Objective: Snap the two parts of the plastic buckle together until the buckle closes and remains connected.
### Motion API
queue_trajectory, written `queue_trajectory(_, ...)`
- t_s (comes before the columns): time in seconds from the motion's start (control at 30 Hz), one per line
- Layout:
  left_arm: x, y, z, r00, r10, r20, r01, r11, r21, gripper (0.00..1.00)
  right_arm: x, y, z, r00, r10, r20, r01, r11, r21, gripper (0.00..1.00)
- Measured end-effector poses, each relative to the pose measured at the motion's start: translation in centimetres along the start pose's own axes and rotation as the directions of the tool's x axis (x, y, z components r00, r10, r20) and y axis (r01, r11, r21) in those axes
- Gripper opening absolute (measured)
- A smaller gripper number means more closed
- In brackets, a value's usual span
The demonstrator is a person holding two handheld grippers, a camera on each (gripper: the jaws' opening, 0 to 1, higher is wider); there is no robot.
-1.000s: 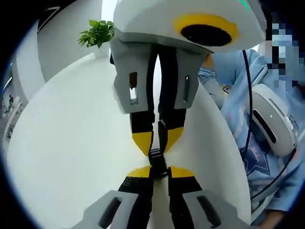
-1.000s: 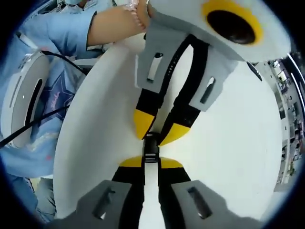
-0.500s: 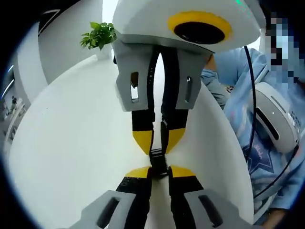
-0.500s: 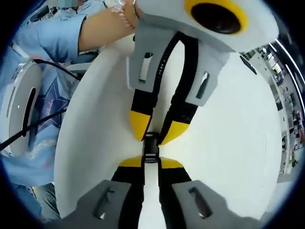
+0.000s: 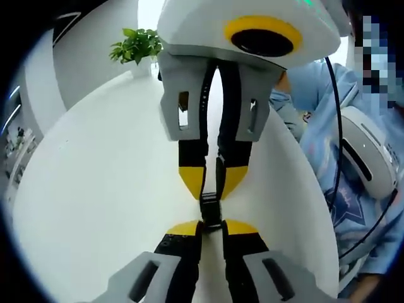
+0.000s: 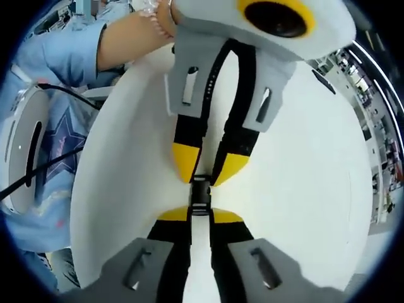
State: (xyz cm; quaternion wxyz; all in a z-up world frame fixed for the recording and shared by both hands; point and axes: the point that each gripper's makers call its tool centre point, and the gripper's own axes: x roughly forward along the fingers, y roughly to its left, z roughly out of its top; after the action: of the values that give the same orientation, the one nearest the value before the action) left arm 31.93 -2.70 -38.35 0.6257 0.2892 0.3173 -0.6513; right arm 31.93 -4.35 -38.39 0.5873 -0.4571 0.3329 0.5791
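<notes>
Room: in the left gripper view we see pale walls and a small green plant (image 5: 136, 45) at the far left; in the right gripper view, shelving or racks blur along the right edge.
Worktop: we look at a wide, round-edged white worktop (image 5: 95, 189), plain and glossy, also seen in the right gripper view (image 6: 303, 189).
Person: beside the worktop we see someone in a light blue top (image 5: 353, 208), with a white device and a black cable at the body.
Left tongs (image 5: 210, 227): we see its yellow tips drawn together, clamped on the near end of the buckle.
Right tongs (image 6: 201, 214): likewise closed on the buckle's other end; in each view the opposite tongs reach in from the far side, tip to tip.
Buckle (image 5: 211, 211): small and black, it sits pinched between the four yellow tips above the worktop, also seen at (image 6: 200, 197); we cannot tell whether its two parts have latched.
</notes>
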Motion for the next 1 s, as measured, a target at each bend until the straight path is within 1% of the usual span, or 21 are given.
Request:
queue_trajectory(0.2,-0.1,1.1,0.0,1.000,0.000,0.000,0.000,1.000,-0.018,0.11,0.0,-1.1,-0.1,1.000,-0.024,0.002,0.024,1.000,0.019,0.08)
queue_trajectory(0.43,-0.4,2.5,0.0,1.000,-0.005,0.013,0.005,0.999,-0.036,0.11,0.1,-2.5,-0.3,0.999,-0.032,0.018,0.031,0.998,0.058,0.08)
queue_trajectory(0.63,-0.3,3.8,0.2,1.000,-0.003,0.021,0.004,1.000,-0.028,0.11,0.2,-3.9,-0.6,0.999,-0.045,0.025,0.043,0.995,0.086,0.08)
queue_trajectory(0.87,-0.1,5.7,0.7,1.000,0.015,0.027,-0.014,1.000,-0.021,0.11,0.0,-5.8,-1.4,0.998,-0.064,0.026,0.060,0.991,0.116,0.08)
queue_trajectory(0.9,-0.1,6.3,0.8,0.999,0.018,0.026,-0.018,1.000,-0.019,0.11,0.1,-6.1,-1.5,0.997,-0.070,0.027,0.067,0.992,0.106,0.08)
queue_trajectory(1.0,-0.1,7.1,0.9,0.999,0.018,0.031,-0.017,1.000,-0.026,0.11,0.1,-7.1,-1.8,0.997,-0.077,0.028,0.073,0.991,0.114,0.08)
